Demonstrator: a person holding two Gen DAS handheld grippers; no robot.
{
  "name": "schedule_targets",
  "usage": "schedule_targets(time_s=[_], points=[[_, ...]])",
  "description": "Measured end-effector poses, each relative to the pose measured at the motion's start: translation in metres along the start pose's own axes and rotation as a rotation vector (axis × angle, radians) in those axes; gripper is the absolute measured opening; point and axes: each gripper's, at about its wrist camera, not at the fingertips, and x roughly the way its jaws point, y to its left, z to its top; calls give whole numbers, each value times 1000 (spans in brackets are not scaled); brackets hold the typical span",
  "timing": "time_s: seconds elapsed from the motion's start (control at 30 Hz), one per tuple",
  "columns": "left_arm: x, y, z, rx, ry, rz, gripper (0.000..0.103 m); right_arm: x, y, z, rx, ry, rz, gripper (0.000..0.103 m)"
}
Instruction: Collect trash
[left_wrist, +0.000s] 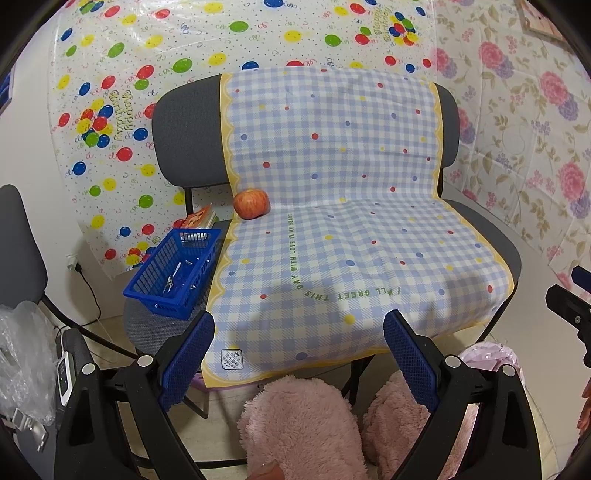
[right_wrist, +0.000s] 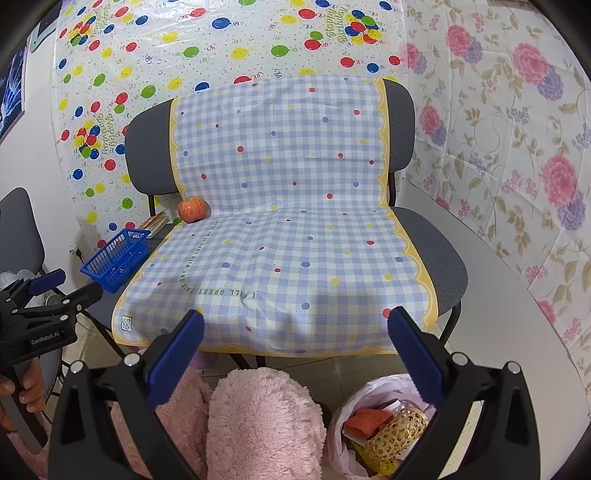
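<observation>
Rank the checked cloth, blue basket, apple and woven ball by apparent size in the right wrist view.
1. checked cloth
2. blue basket
3. woven ball, though it sits much nearer the camera, so its place against the basket is unsure
4. apple

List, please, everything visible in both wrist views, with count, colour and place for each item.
apple: one, red-orange, back left of the cloth
checked cloth: one, blue-white with yellow border, draped over the chairs
chairs: two, grey, side by side
basket: one, blue, on the left chair's seat
books: a few, behind the basket
trash bag: one, pink, on the floor at right, holding rubbish
wicker ball: one, tan, inside the bag
left claw: open, empty
right claw: open, empty
</observation>
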Motion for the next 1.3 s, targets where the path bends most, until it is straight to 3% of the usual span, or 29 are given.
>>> schedule_targets(time_s=[1.3], points=[[0, -4, 0, 0, 4, 1, 92, 3, -8, -9, 15, 4, 0, 97]])
